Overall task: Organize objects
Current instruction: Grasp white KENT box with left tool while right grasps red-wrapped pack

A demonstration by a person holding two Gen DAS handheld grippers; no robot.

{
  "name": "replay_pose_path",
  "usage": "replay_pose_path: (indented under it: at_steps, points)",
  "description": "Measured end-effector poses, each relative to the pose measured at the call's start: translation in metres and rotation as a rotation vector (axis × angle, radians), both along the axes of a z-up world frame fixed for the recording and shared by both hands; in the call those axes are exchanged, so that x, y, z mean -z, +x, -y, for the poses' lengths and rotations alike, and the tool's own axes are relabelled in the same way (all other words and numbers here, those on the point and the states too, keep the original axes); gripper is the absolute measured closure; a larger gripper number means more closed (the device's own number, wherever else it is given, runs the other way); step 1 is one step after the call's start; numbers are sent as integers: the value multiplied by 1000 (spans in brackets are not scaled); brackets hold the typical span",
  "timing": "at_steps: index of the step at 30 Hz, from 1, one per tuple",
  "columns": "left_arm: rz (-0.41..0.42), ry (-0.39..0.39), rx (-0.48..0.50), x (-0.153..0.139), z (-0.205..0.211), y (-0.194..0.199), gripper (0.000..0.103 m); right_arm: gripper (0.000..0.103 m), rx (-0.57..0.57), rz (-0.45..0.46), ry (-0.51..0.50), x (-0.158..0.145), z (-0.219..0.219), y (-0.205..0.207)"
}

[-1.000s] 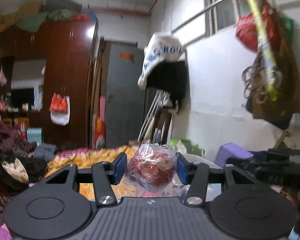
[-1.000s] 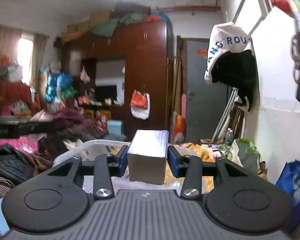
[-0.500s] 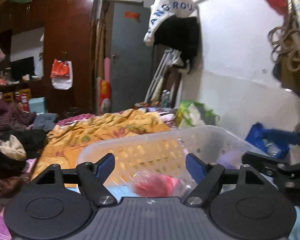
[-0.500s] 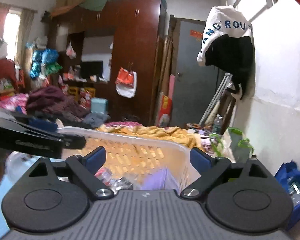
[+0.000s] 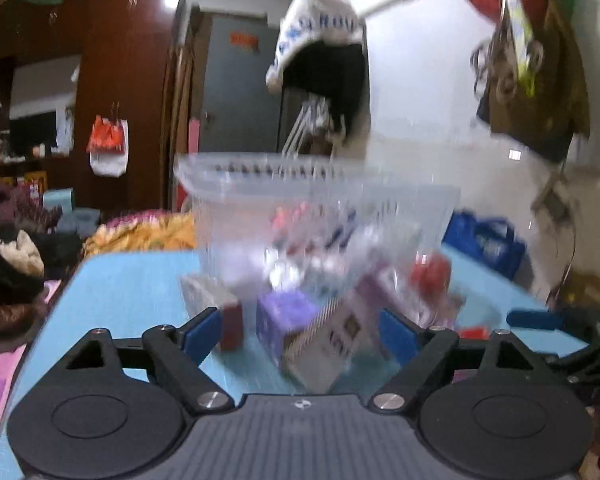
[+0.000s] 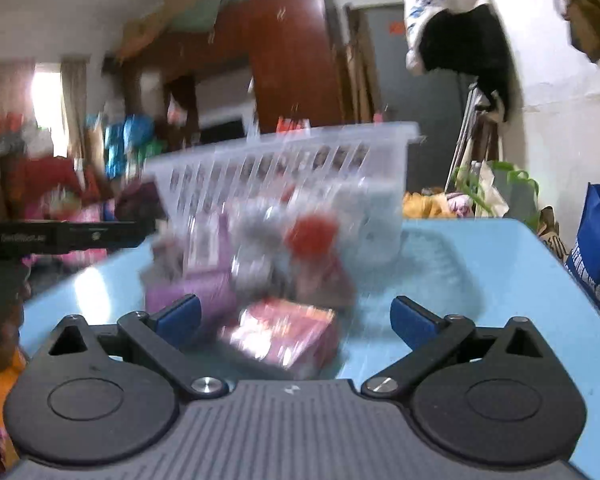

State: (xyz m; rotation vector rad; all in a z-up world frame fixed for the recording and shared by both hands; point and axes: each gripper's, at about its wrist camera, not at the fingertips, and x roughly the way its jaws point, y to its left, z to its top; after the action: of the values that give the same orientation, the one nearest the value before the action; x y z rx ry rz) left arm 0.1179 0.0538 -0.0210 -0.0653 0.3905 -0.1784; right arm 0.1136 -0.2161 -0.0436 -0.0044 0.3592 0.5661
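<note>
Step in hand: picking the next loose item off the counter [image 5: 132,280] to drop into the basket [image 5: 316,200]; my guess, as the frames are smeared.
How to do it well: settle on one box per gripper, centre it between the fingers before squeezing, and keep clear of the basket wall at 12 o'clock so nothing gets shoved along.
Left gripper [image 5: 300,332]: jaws wide and opening further, nothing pinched; a purple box [image 5: 284,316] and a pale striped carton [image 5: 336,336] lie between the fingers, and a dark red box [image 5: 230,322] sits just beside the left finger at 9 o'clock.
Right gripper [image 6: 296,318]: jaws very wide and opening, holding nothing; a pink packet [image 6: 280,336] lies between the fingers, a lilac box [image 6: 192,296] at 10 o'clock.
Basket: clear, slotted plastic, standing on the blue counter beyond the loose boxes; something red and other packets show through its wall, too blurred to name.
Further off: blue bag [image 6: 596,256] at 3 o'clock beside the counter; brown wardrobe [image 5: 128,92] at the far wall.
</note>
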Motion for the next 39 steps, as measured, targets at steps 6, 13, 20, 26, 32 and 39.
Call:
replay_pose_path:
  at_steps: [6,13,20,26,32,39]
  points:
    - [-23,58,-12,9,9,3,15,21,-24,-22,-100,8,-16,1]
    - [-47,134,-23,18,20,4,15,30,-26,-11,-137,14,-20,-4]
    - [-85,218,-14,19,37,13,15,30,-18,2,-126,10,-11,-6]
    - [-115,311,-61,21,52,18,15,30,-11,1,-96,5,0,-4]
    - [-128,327,-90,22,53,18,50,30,-16,9,-95,3,1,-5]
    - [2,256,-64,19,43,-6,52,30,-6,29,-69,-3,10,-7]
